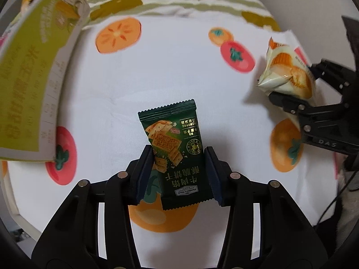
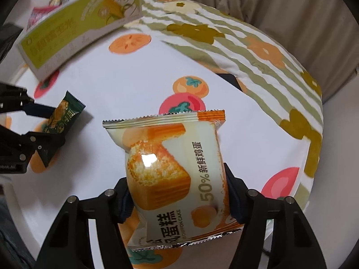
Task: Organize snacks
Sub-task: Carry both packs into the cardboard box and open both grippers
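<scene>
My left gripper (image 1: 178, 154) is shut on a dark green cracker packet (image 1: 174, 148), held above the fruit-print cloth. The same packet (image 2: 65, 115) and gripper (image 2: 48, 123) show at the left of the right wrist view. My right gripper (image 2: 177, 192) is shut on a cream and orange chiffon cake packet (image 2: 172, 170), also held above the cloth. That packet (image 1: 287, 67) and gripper (image 1: 291, 85) show at the right of the left wrist view.
A yellow-green cardboard box (image 1: 33, 67) stands at the far left; it also shows in the right wrist view (image 2: 78, 29), with other snack packs (image 2: 38, 15) behind it. A white cloth with persimmon prints (image 1: 168, 71) covers the table. A striped floral cushion (image 2: 258, 51) lies behind.
</scene>
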`<state>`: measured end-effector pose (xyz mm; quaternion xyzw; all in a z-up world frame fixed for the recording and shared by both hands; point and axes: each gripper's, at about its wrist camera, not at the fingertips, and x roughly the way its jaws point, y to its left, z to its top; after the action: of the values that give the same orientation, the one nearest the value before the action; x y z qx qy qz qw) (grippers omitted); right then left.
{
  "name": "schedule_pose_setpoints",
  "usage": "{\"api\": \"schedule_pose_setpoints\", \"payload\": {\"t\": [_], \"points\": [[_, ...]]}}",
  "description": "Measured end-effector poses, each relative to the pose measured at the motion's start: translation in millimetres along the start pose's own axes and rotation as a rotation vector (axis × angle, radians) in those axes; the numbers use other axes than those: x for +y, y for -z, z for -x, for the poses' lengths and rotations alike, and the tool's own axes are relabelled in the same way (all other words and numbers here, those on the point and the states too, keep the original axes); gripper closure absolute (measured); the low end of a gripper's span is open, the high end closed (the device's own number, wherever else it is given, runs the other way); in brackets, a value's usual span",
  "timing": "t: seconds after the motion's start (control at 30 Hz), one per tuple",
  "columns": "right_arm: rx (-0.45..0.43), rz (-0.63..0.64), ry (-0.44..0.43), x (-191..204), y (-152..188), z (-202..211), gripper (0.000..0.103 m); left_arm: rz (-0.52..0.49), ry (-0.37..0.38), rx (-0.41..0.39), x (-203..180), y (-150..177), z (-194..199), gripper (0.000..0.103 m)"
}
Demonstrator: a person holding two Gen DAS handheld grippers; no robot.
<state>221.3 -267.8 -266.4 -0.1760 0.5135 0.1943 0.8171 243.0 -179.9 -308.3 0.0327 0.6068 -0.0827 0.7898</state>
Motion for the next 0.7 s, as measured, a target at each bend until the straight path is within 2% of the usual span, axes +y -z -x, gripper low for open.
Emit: {"api": "schedule_pose_setpoints", "payload": {"t": [0.13,0.37,0.47,0.7], "points": [[-0.041,-0.060,-0.008,6.9,-11.9,28.1,0.041,0.032,0.043,-0.093,14.1,-3.1,45.8,0.061],[-0.146,-0.079,0.018,46.7,-64.5,95.7,0.041,0.080,0.091,-0.290,55.8,-16.9,145.4,0.061],[-0.191,-0.080,0.014,69.2,-94.0,119.5,0.041,0.100,0.092,-0.353,90.8,-21.4,184.0,0.061],[-0.266,-0.075,0.000,129.7,-162.8,147.1,0.041,0.142,0.051,-0.423,181.4,-31.8,230.8,0.061]]}}
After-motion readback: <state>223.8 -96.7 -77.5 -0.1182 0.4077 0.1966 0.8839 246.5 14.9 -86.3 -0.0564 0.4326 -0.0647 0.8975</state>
